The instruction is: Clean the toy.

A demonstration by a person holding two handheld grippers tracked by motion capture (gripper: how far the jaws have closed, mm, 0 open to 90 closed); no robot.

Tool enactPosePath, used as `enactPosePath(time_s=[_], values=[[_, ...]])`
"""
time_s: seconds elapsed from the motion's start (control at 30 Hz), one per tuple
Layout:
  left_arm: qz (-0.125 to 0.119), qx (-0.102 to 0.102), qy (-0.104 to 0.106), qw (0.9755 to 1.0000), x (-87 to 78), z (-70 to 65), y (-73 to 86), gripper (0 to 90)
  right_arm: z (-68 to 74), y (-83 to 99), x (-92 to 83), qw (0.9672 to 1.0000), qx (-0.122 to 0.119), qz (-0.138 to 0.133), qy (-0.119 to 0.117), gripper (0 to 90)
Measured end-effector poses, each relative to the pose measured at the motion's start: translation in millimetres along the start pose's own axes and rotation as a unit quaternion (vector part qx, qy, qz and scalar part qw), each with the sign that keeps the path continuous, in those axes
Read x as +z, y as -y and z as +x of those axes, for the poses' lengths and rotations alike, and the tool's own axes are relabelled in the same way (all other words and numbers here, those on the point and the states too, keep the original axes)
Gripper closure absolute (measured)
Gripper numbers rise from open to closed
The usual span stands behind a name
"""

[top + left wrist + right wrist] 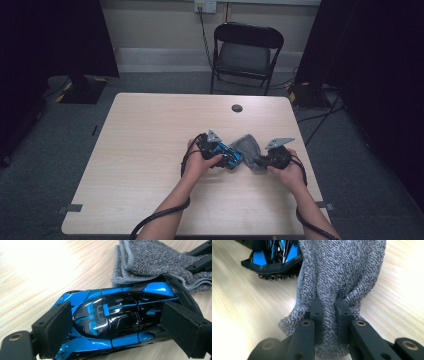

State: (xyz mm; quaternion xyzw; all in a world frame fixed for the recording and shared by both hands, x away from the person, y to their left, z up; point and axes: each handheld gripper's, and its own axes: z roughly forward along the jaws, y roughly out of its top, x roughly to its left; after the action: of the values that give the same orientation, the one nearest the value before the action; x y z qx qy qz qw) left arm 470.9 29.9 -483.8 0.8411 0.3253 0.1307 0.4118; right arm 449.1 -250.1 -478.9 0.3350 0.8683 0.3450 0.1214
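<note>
On the left of the high view, the left hand [197, 162] is resting on the wooden table [145, 150] and holding the left gripper [231, 159], with a black cable [160, 216] trailing back along the forearm toward the table's near edge. The left gripper is clamping a toy car [227, 154], shiny blue and black. In the left gripper view the car [112, 320] is lying lengthwise between the two black padded jaws, one pad pressing on each end of its body, and it is sitting low on the tabletop [37, 277].

Just right of the car, near the middle of the table's right half, a grey cloth [248, 146] is lying bunched up. In the left gripper view the cloth [150, 262] is folded in thick layers right behind the car, its edge touching the car's far side.

Further right, the right hand [286, 167] is holding the right gripper [257, 164], which is pinching the cloth. In the right gripper view the jaws are standing nearly together with a fold of the cloth [339, 272] squeezed between them, the fabric gathering into creases above the pads. The car's [274, 260] end is showing at the upper left there, touching the cloth's edge.

Beyond the table a black folding chair [246, 52] is standing against the wall.
</note>
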Motion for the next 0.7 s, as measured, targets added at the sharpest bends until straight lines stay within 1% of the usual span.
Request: enactPosePath(time_s=[0.23,0.4,0.7], values=[[-0.001,0.001,0.000,1.0000,-0.1,0.0,0.3,10.5,3.3,8.3,-6.9,1.0000,0.001,-0.003,-0.007,79.0],[0.001,0.002,0.000,1.0000,-0.1,0.2,-0.1,10.5,5.7,12.2,-12.0,0.9999,-0.003,0.002,-0.010,79.0],[0.001,0.002,0.000,1.0000,-0.1,0.1,0.0,10.5,9.2,22.7,-21.0,0.9999,0.006,-0.002,-0.014,78.9]])
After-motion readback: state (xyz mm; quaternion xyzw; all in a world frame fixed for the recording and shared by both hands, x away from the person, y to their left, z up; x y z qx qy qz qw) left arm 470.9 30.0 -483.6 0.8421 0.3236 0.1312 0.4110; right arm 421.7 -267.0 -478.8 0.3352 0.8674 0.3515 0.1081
